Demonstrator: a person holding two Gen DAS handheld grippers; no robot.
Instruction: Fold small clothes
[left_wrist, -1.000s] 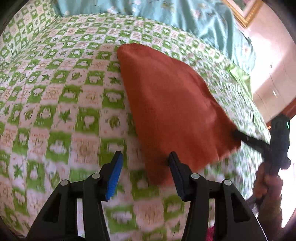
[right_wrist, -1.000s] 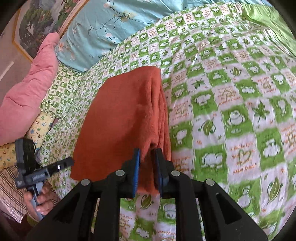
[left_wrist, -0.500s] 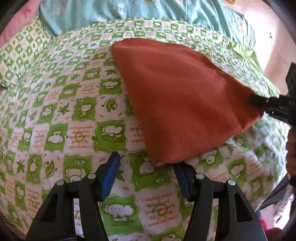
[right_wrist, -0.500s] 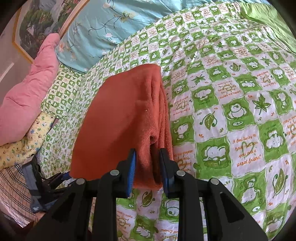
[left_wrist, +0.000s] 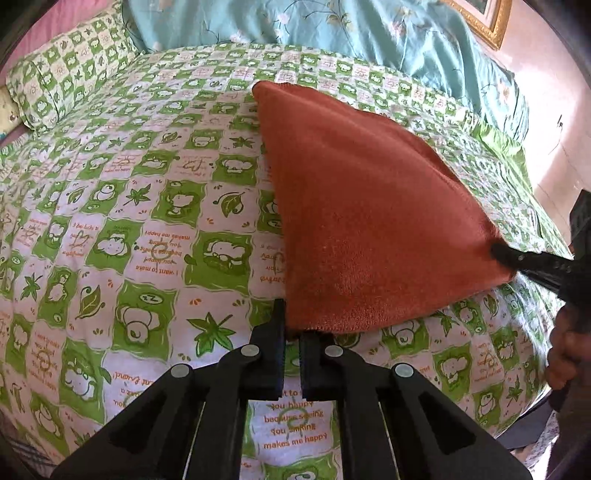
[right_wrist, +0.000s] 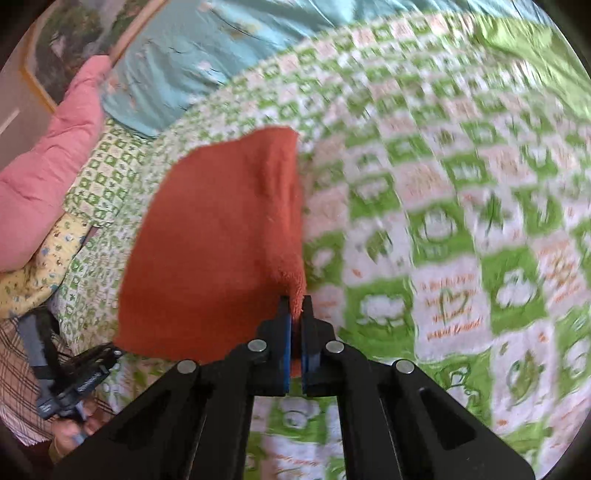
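Note:
An orange-red cloth (left_wrist: 362, 206) lies folded on the green-and-white bedspread (left_wrist: 147, 221). My left gripper (left_wrist: 291, 325) is shut on the cloth's near left corner. My right gripper (right_wrist: 295, 310) is shut on the cloth's (right_wrist: 214, 251) near right corner. In the left wrist view the right gripper (left_wrist: 498, 254) pinches the cloth's right corner. In the right wrist view the left gripper (right_wrist: 110, 354) sits at the cloth's lower left corner. The near edge of the cloth is lifted slightly off the bed.
A teal quilt (left_wrist: 332, 33) lies at the head of the bed. A pink pillow (right_wrist: 48, 177) and a green patterned pillow (left_wrist: 70, 70) sit at the bed's left. The bed's edge runs along the right (left_wrist: 546, 206), by a pink wall.
My left gripper, open a second ago, has closed on the cloth's near left corner. My right gripper loosened briefly and now is shut again on its corner. The right wrist view is blurred by motion.

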